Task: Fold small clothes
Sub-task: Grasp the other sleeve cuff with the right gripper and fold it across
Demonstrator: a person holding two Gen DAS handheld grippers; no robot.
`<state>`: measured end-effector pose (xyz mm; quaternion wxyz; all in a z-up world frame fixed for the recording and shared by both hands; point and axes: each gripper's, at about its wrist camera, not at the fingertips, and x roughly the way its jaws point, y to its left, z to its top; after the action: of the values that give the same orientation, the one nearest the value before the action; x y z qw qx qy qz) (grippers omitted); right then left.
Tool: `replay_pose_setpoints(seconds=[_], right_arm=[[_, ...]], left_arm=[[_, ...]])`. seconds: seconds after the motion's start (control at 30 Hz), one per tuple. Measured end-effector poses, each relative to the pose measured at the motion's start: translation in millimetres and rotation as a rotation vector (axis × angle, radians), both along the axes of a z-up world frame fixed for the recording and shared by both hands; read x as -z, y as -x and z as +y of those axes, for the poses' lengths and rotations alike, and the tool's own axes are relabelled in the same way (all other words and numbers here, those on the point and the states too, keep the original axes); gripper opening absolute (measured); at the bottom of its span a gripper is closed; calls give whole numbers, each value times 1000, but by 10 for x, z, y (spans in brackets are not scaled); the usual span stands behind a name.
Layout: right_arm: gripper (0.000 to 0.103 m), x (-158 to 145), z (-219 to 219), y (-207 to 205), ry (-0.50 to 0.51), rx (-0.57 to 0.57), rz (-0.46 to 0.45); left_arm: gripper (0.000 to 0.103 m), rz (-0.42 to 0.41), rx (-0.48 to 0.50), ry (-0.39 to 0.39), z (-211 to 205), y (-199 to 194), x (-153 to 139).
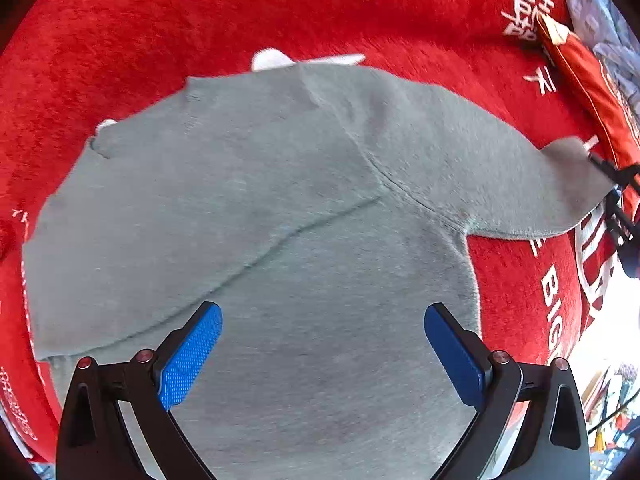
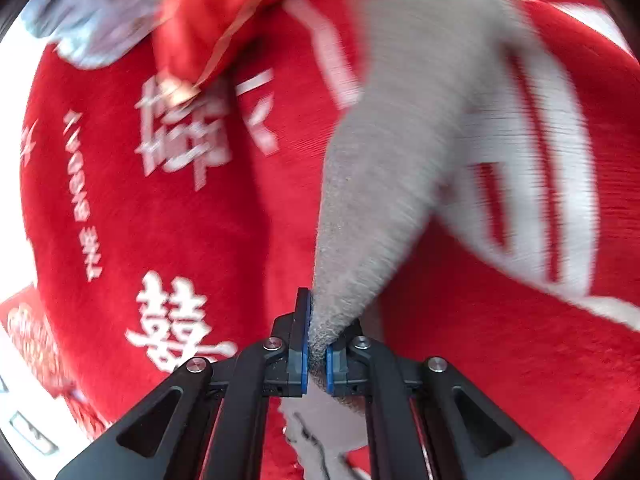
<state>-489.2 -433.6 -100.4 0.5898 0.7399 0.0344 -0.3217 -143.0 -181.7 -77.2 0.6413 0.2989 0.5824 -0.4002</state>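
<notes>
One grey fleece garment [image 1: 280, 208] is observed, spread flat on a red plush blanket [image 1: 100, 40] printed with white characters. The garment's body occupies the centre of the left wrist view, and one seam is seen running diagonally across it. One sleeve [image 1: 500, 176] is drawn out to the right, away from the body, and its end is held at the far right edge of that view by the right claw [image 1: 618, 200], of which only part is visible there. The left claw [image 1: 323, 336] is recorded directly above the lower part of the garment, its two blue-padded fingers [image 1: 192, 356] set wide apart and nothing gripped between them; whether the pads touch the fabric cannot be told. In the right wrist view, the right claw [image 2: 317, 344] is seen pinched tight on the sleeve [image 2: 384, 184], a bunch of grey fabric being pressed between its two blue pads. From that grip the sleeve is stretched away toward the top of the view, above the blanket [image 2: 160, 220]. This view is heavily blurred by motion. One red cushion [image 1: 592, 80] with pale piping is noted lying on the blanket at the upper right of the left wrist view, and grey patterned bedding [image 1: 600, 20] is seen behind it.
</notes>
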Motion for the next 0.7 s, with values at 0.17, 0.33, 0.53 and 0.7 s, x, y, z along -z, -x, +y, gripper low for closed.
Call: replay_pose_setpoints(seconds=[0.17, 0.33, 0.53, 0.7], right_arm=[[6, -512, 19, -643, 159, -201, 19], [6, -884, 322, -1509, 299, -439, 28], [6, -870, 1162, -2725, 408, -822, 109], [10, -300, 1808, -3365, 318, -1053, 288]], left_arm=[[102, -11, -39, 20, 220, -186, -98], [102, -36, -105, 37, 586, -462, -207], [102, -62, -251, 43, 1060, -902, -158], [102, -74, -379, 16, 1545, -1274, -43]])
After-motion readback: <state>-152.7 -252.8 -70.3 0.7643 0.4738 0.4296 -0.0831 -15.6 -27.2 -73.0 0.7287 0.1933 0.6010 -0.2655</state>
